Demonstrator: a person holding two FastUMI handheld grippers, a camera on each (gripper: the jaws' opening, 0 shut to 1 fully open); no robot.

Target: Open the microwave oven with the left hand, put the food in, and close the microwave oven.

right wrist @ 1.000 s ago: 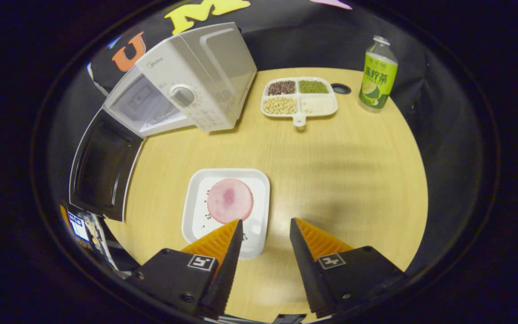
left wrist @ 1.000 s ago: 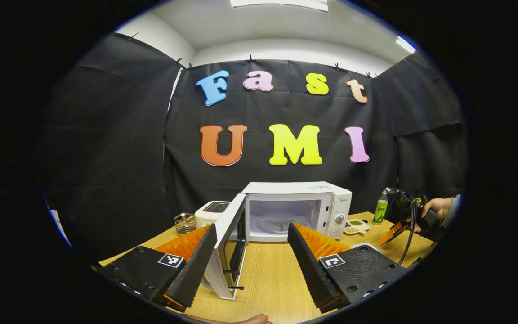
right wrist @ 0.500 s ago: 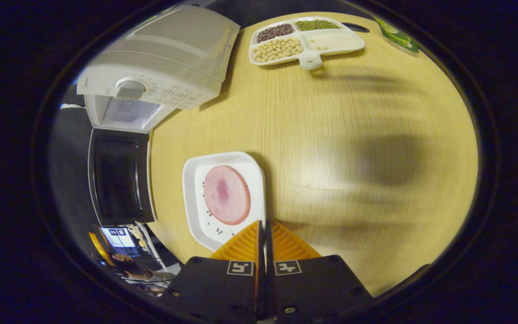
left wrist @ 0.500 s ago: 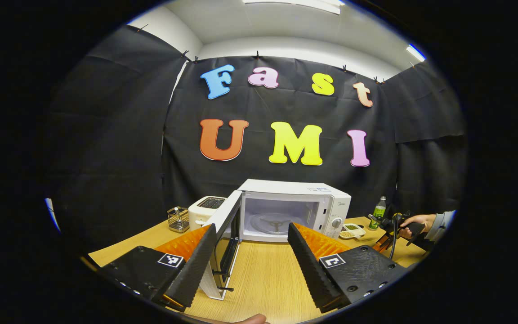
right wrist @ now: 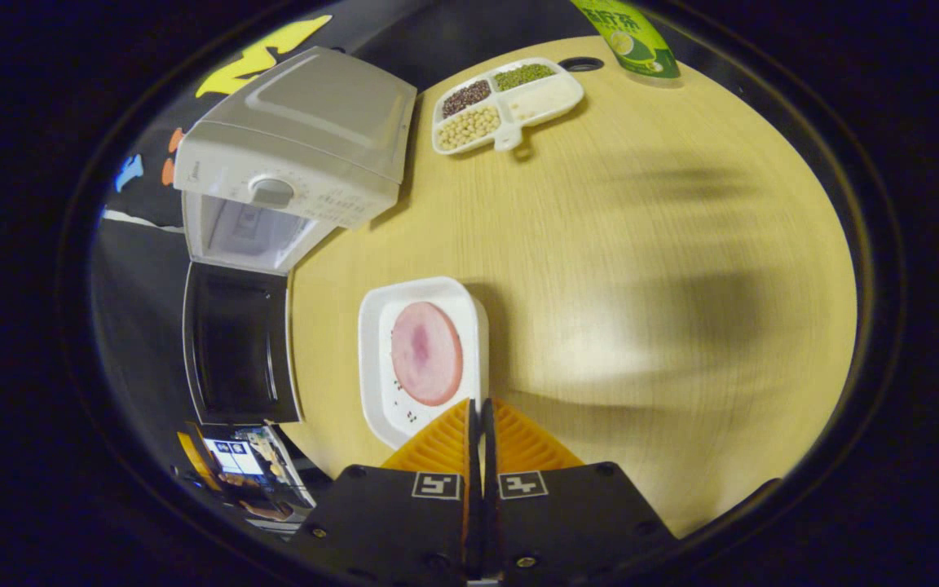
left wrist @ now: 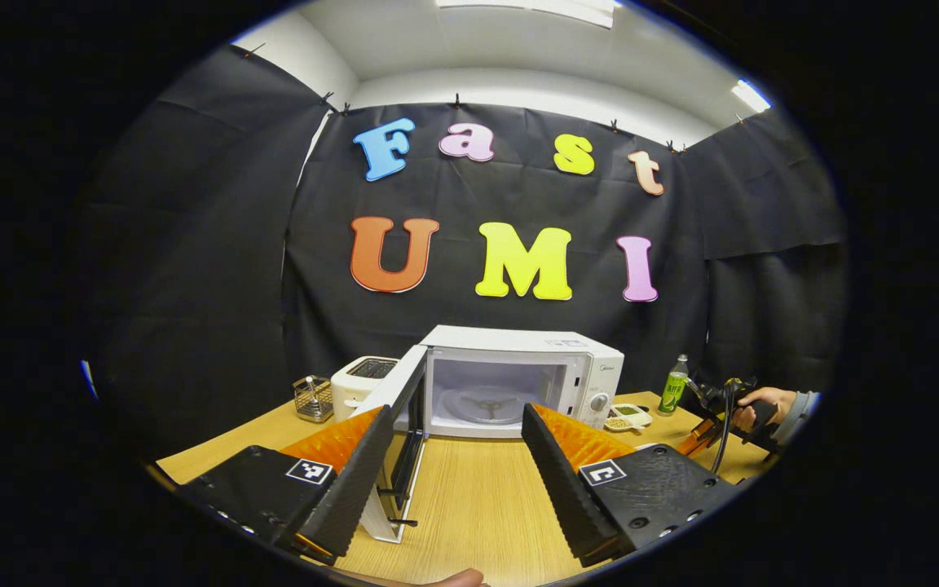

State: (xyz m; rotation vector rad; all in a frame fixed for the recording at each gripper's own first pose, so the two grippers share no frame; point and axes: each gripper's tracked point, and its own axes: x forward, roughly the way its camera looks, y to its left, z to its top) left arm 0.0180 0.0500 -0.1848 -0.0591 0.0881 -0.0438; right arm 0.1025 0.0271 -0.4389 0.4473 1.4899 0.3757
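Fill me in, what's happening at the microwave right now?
The microwave stands with its door swung open and its turntable bare. The left tongs are open, holding nothing, in front of it. The right tongs are shut on the rim of the white plate carrying a ham slice; the plate isn't in the oven yet.
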